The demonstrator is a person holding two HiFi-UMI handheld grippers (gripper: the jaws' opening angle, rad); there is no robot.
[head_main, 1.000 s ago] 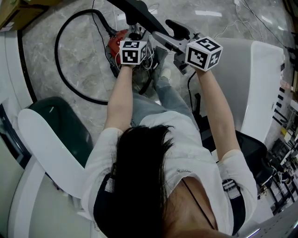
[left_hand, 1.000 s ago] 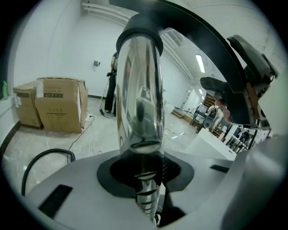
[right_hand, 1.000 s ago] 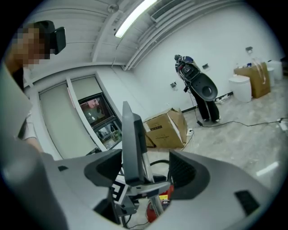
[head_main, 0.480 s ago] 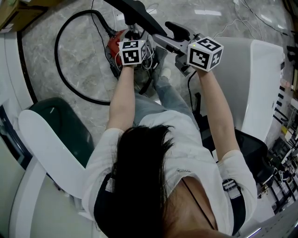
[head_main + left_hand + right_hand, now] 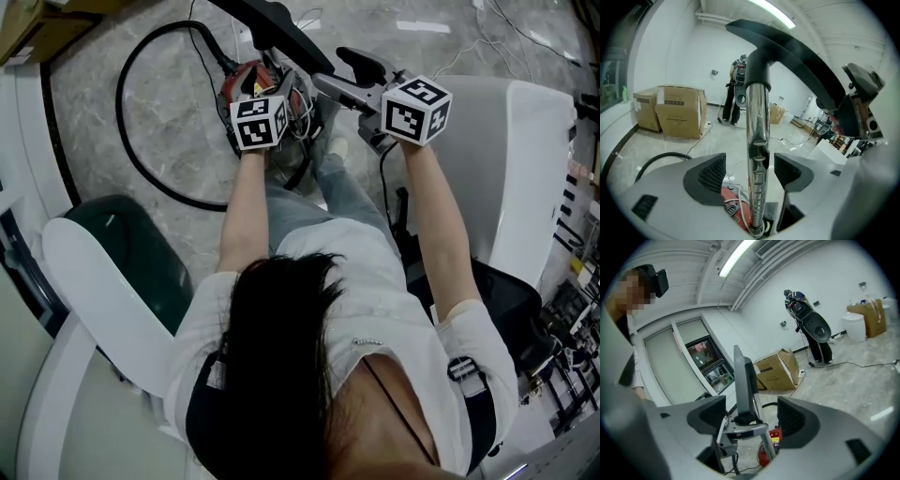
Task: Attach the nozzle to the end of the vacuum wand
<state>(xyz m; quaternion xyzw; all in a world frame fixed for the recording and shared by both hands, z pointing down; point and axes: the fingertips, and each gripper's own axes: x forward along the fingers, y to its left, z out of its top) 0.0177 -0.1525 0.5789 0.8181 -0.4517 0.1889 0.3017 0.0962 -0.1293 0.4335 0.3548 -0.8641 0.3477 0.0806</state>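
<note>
The pale marble floor (image 5: 169, 103) carries a red canister vacuum cleaner (image 5: 236, 81) just in front of the seated person, with its black hose (image 5: 664, 155) looping out across the floor to the person's left. The chrome vacuum wand (image 5: 757, 117) rises from the cleaner. At its upper end is a long black nozzle (image 5: 797, 54), whose collar appears to wrap round the tube with no gap visible between the two.

The left gripper (image 5: 750, 171) has its jaws on either side of the wand, partway down the tube. They have just been opening and now stand wide, with both pads clear of the chrome, so the wand is between them but not held. The right gripper (image 5: 752, 416) also has its jaws apart. The nozzle shows edge-on beyond them, but nothing is pressed between the pads.

From how the parts sit, the join looks made, because the nozzle stays on the end of the wand with neither gripper clamped on it. What probably remains is small. The grippers need to draw back clear of the wand. Someone may also need to check that the collar is fully seated, which these views do not settle.
</note>
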